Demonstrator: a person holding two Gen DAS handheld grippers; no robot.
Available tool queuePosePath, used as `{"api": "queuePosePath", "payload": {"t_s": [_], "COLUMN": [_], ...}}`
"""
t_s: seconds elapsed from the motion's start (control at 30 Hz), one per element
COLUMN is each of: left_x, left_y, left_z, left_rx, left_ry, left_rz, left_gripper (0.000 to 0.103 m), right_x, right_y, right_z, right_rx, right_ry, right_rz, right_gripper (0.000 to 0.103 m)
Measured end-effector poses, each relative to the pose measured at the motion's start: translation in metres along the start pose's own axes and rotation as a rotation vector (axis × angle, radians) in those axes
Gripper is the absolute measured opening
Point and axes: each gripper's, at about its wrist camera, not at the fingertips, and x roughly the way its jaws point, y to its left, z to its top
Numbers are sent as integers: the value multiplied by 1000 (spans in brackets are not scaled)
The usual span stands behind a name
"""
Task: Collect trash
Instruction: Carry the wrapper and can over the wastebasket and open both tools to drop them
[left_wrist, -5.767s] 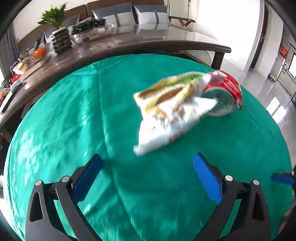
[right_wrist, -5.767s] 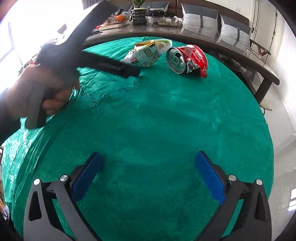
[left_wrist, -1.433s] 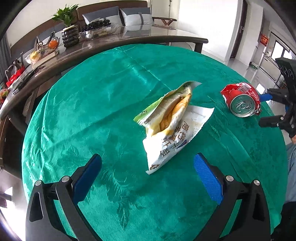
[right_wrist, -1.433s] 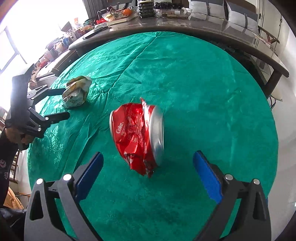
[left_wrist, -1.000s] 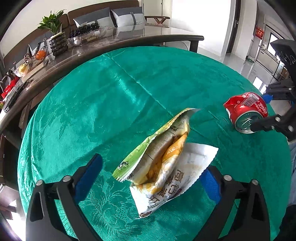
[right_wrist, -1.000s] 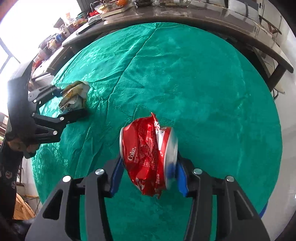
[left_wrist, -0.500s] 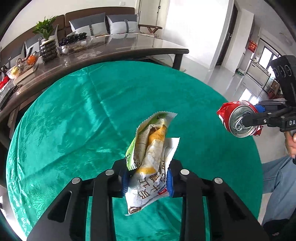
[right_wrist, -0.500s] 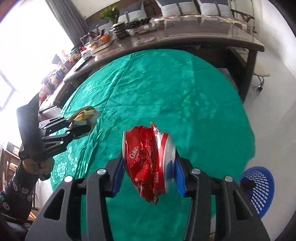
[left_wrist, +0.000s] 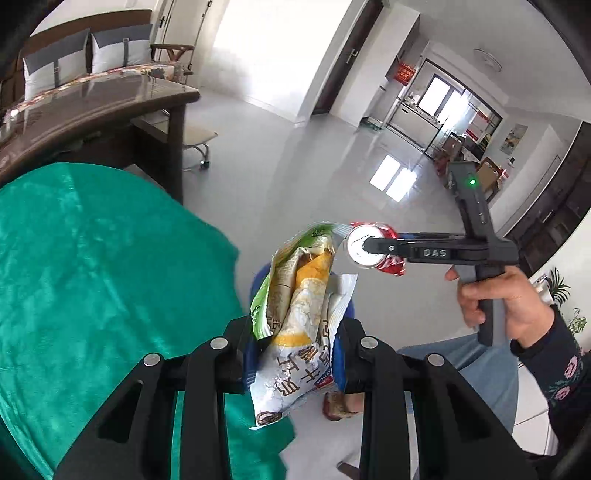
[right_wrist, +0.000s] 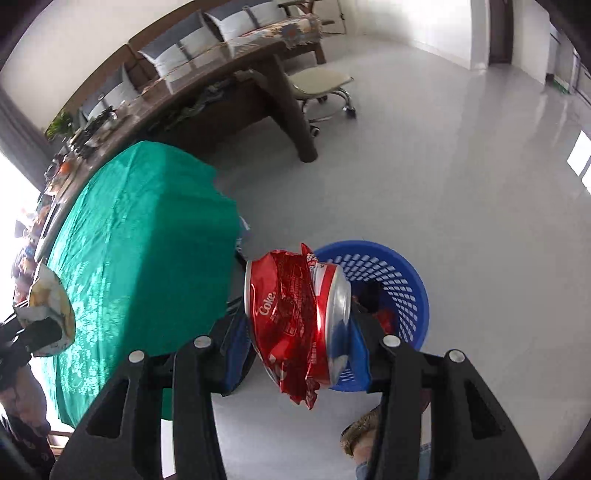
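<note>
Count at this moment:
- Tools: two, the left tool (left_wrist: 295, 354) and the right tool (right_wrist: 303, 339).
- Crushed red can (right_wrist: 295, 317): one.
- Snack wrapper (left_wrist: 299, 325): one.
- Blue mesh basket (right_wrist: 402, 284): one, on the floor.
- Tables: two, one under a green cloth (right_wrist: 140, 243) and one long dark table (right_wrist: 229, 62).
- Rolling stool (right_wrist: 321, 81): one.
- Cushions on the bench (left_wrist: 88, 51): two in the left wrist view; farther ones too blurred to count.
- Hand (left_wrist: 495, 299) in view: one.

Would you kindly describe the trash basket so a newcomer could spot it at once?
Start at the round table's green cloth; past its edge, on the pale floor, stands the basket. It is round, bright blue plastic with perforated walls, behind the crushed red can.
</note>
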Motion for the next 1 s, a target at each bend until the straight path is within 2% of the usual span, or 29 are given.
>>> {"api": "queuePosePath", "payload": {"t_s": [0.07, 0.23, 0.47, 0.5, 0.53, 0.57, 0.6, 0.7, 0.87, 1.0], "left_x": [40, 142, 241, 251, 263, 270, 273, 258, 203, 141], "left_y": [-18, -34, -32, -30, -29, -31, -33, -35, -53, -77], "left_z": [6, 8, 10, 10, 11, 12, 13, 17, 30, 29], "left_rx": [-32, -84, -85, -82, -79, -76, -68, -43, 22, 47], "left_ry": [44, 172, 251, 258, 268, 270, 255, 192, 52, -56], "left_rz": [-34, -10, 45, 53, 69, 82, 104, 138, 214, 267], "left_gripper": [31, 31, 33, 36, 47, 57, 76, 92, 97, 98], "right_x": [15, 54, 105, 112, 116, 116, 113, 90, 22, -45], "right_y": [-24, -63, -118, -123, -127, -131, -133, -132, -111, -80], "right_z": [-6, -16, -31, -32, -34, -37, -38, -37, -32, -54], "right_rx": [47, 136, 356, 382, 405, 422, 430, 416, 328, 246], "right_ry": [18, 50, 53, 46, 33, 16, -8, -65, -197, -304], "right_rz": [-4, -2, 80, 100, 112, 106, 92, 78, 5, -21], "right_gripper": [45, 46, 50, 55, 72, 80, 85, 85, 95, 98]}}
